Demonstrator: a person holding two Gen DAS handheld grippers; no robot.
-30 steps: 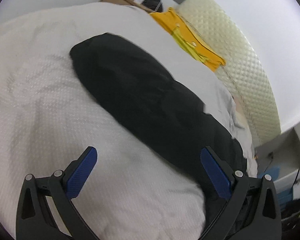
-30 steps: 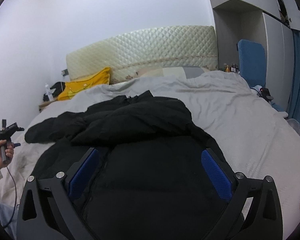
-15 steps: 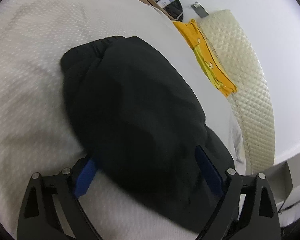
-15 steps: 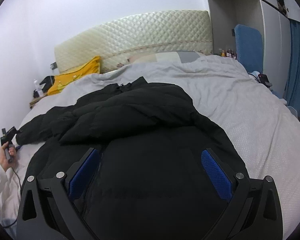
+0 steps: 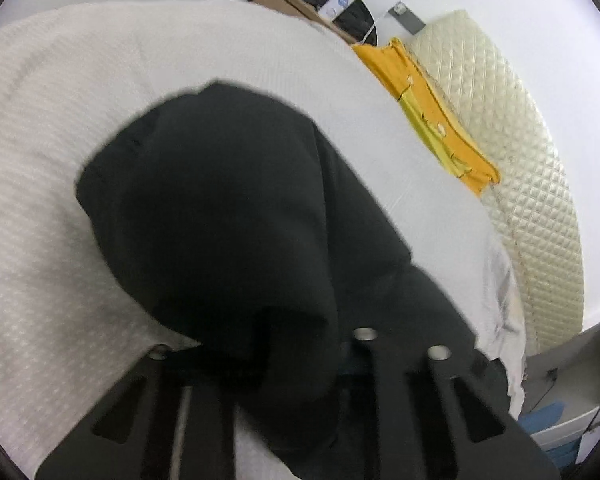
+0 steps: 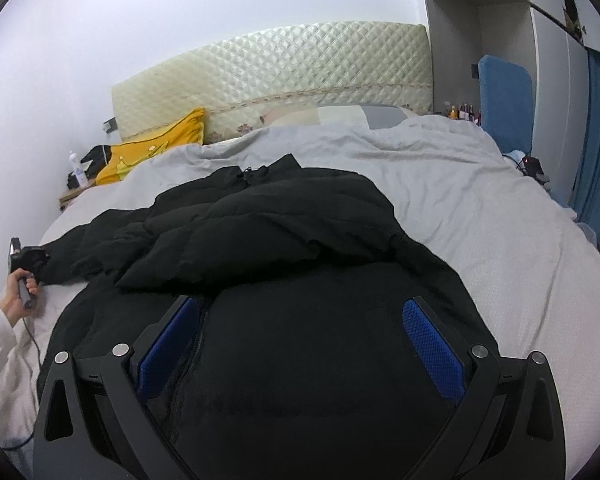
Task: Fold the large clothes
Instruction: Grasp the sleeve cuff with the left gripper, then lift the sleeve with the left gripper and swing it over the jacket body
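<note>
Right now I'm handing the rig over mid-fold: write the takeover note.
Left tongs: have just been closing, now shut on the sleeve end of the black puffer jacket, at the bed's left edge.
Right tongs: open, blue pads wide apart over the jacket's lower body, gripping nothing.
Jacket lies spread on the bed, collar toward the headboard, upper part rumpled.
Done: sleeve gripped.
Left: probably fold that sleeve across the body, then the rest.

Both wrist cams face headboard (image 6: 272, 76); left close over jacket (image 5: 228, 216).
</note>
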